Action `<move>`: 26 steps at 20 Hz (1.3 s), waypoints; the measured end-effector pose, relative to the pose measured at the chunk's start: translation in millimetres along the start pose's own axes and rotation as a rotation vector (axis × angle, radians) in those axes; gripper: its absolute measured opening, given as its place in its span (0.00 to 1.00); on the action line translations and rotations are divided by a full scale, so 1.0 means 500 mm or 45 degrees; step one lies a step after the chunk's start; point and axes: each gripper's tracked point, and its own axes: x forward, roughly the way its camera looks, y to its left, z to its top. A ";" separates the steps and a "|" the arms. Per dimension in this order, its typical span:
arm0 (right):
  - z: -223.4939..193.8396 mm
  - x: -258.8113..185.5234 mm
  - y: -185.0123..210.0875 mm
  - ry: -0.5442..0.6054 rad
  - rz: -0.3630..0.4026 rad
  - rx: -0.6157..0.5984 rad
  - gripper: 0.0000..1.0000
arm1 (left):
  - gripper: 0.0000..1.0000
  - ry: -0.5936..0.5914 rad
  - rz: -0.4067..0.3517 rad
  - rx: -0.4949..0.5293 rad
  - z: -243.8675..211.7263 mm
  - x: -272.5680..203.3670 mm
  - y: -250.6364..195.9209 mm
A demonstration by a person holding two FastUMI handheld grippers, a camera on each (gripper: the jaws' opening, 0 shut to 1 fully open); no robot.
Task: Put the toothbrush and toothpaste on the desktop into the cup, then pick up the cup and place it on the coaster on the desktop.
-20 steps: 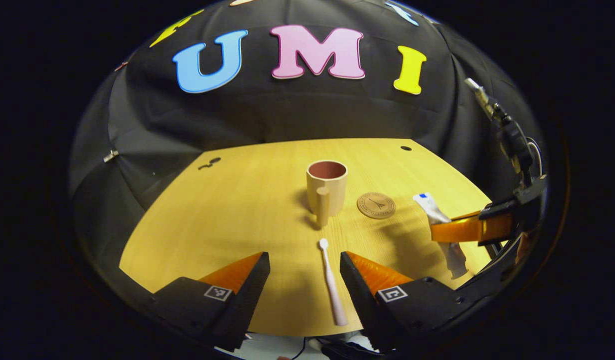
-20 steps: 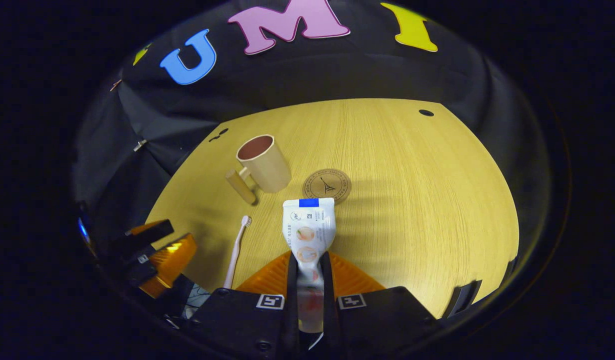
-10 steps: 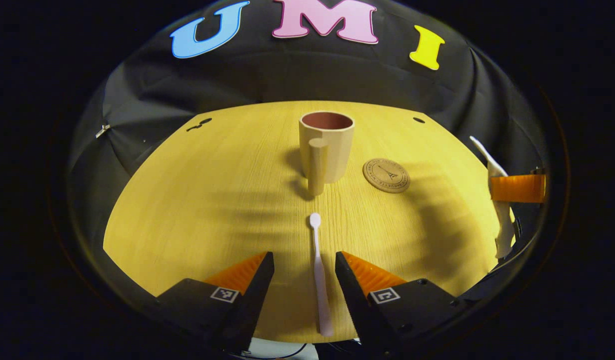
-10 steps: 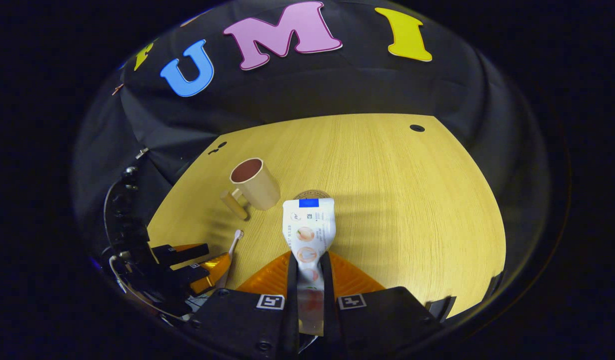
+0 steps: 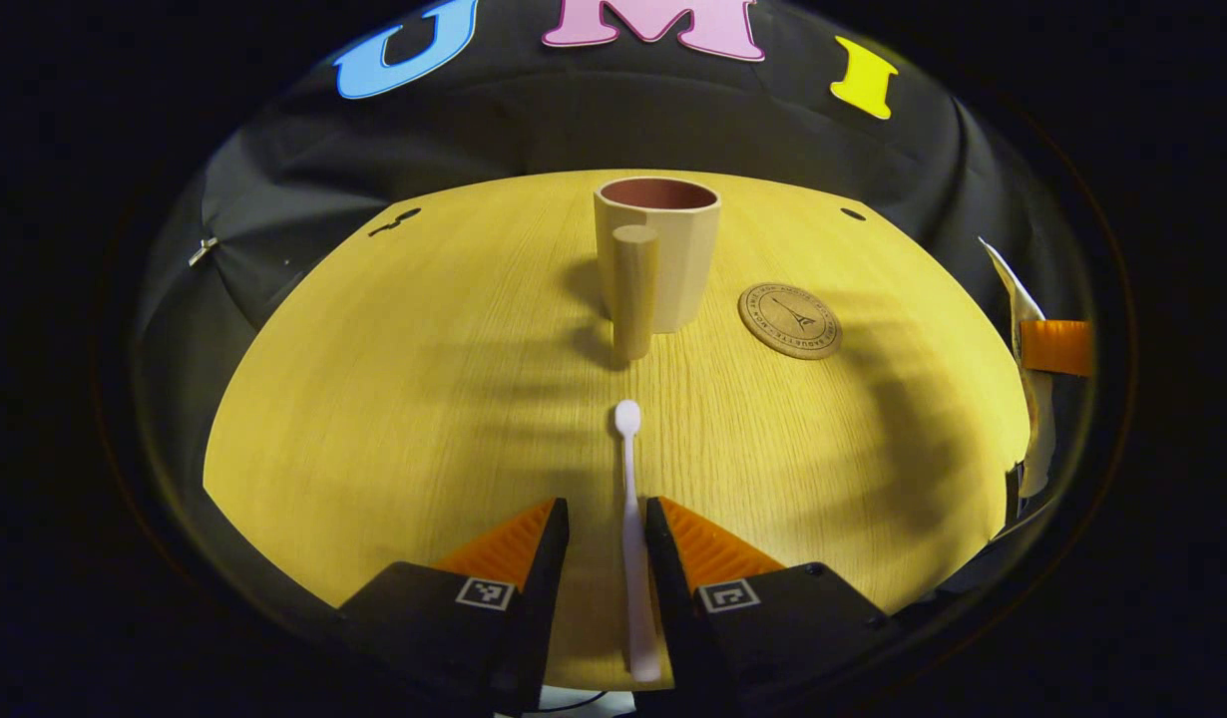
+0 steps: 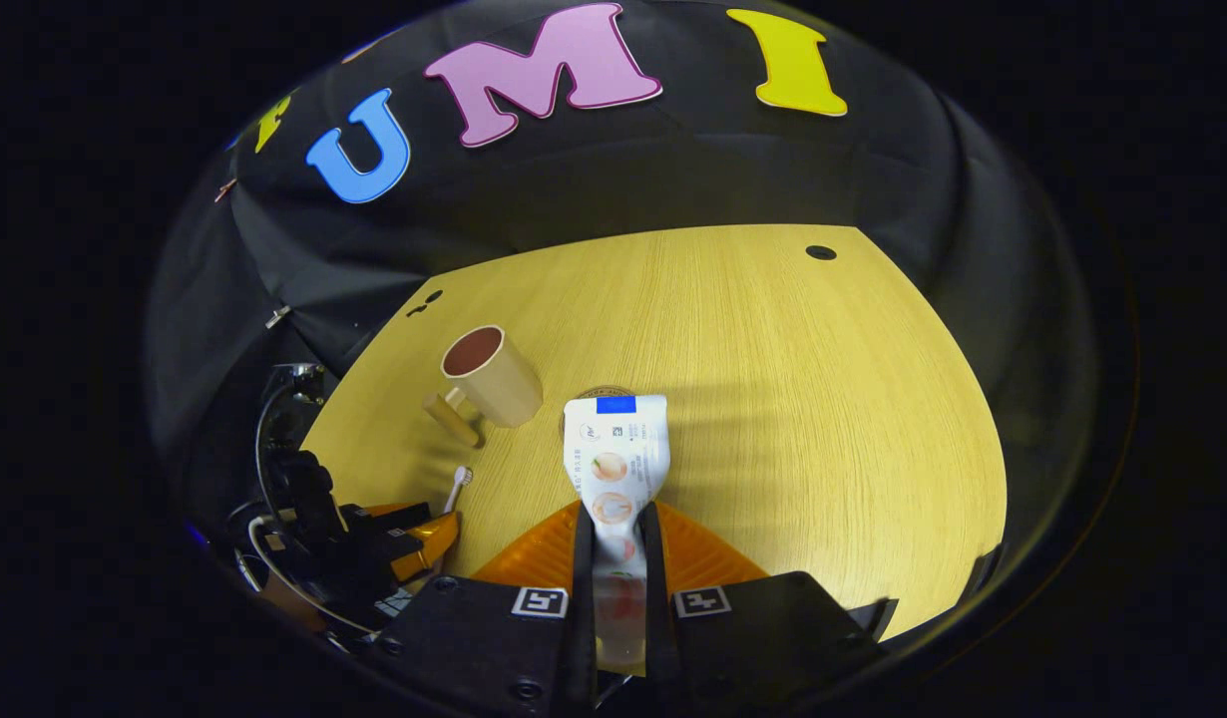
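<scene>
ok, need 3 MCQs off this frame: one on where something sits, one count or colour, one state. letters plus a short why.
1. Where is the coaster relative to the cup in the left gripper view?
A. To the cup's right
B. Under the cup
C. To the cup's left

2. How many items are inside the cup?
A. Two
B. One
C. None

3. What is the state of the toothpaste?
A. Lying flat on the desk
B. Gripped by the right gripper
C. Standing in the cup

Answers:
1. A, the coaster lies bare on the desk to the cup's right.
2. C, the cup's interior shows nothing inside.
3. B, both fingers press on the tube.
</scene>
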 end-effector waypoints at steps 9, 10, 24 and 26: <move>0.003 -0.008 0.011 -0.003 0.032 0.010 0.24 | 0.16 -0.056 0.050 0.013 -0.005 0.004 -0.001; 0.005 -0.010 0.014 -0.007 0.035 0.012 0.24 | 0.15 -0.059 0.035 -0.015 -0.005 0.005 -0.001; 0.142 -0.028 0.127 -0.270 0.180 0.000 0.24 | 0.06 -0.387 -0.210 0.078 0.159 -0.143 -0.001; 0.185 -0.025 0.161 -0.333 0.229 -0.007 0.23 | 0.06 -0.455 -0.250 0.038 0.201 -0.188 0.000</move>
